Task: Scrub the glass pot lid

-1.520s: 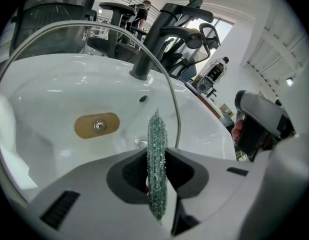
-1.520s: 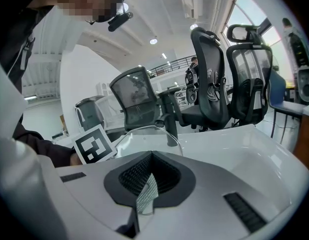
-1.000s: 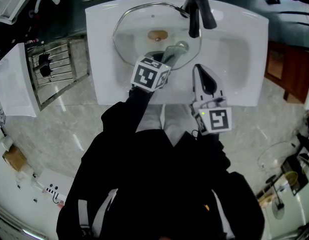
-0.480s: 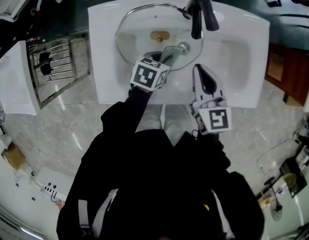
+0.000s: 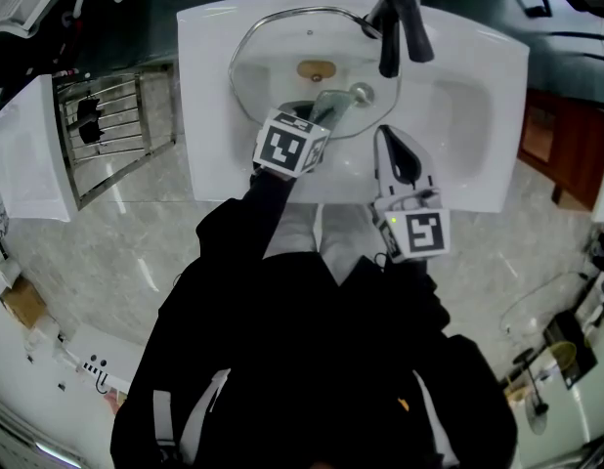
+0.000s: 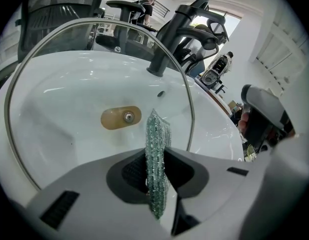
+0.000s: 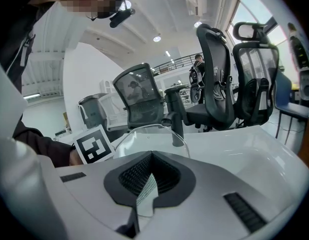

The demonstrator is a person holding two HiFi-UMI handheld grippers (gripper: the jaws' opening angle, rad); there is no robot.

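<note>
sink (image 5: 458,106), white, fills the top of the head view, with a black faucet (image 5: 400,22) at its far edge. the glass pot lid (image 5: 273,86) sits tilted in the basin, its metal rim arcing from the near side up toward the faucet. a brass-coloured drain stopper (image 6: 121,117) shows through the glass.

the left gripper (image 6: 154,170) reaches over the near edge of the sink into the basin, its marker cube (image 5: 292,148) uppermost. its jaws are pressed together on a glittery green-silver scrub pad (image 6: 157,134), which stands on edge between them and sticks out forward toward the lid. the pad's tip lies within the ring of the lid's rim in the left gripper view. whether it presses on the glass or stops just short, i cannot tell.

the right gripper (image 7: 149,179) hovers over the sink's front rim, just beside the left one and clear of the lid. its jaws are closed against each other with nothing between them, and only a pale sliver shows below where the pads meet. from its own view the lid rises in front of the faucet, and the left gripper's cube sits low at the left. office chairs (image 7: 219,79) stand beyond the sink. a metal rack (image 5: 111,135) stands on the floor to the left of the sink.
</note>
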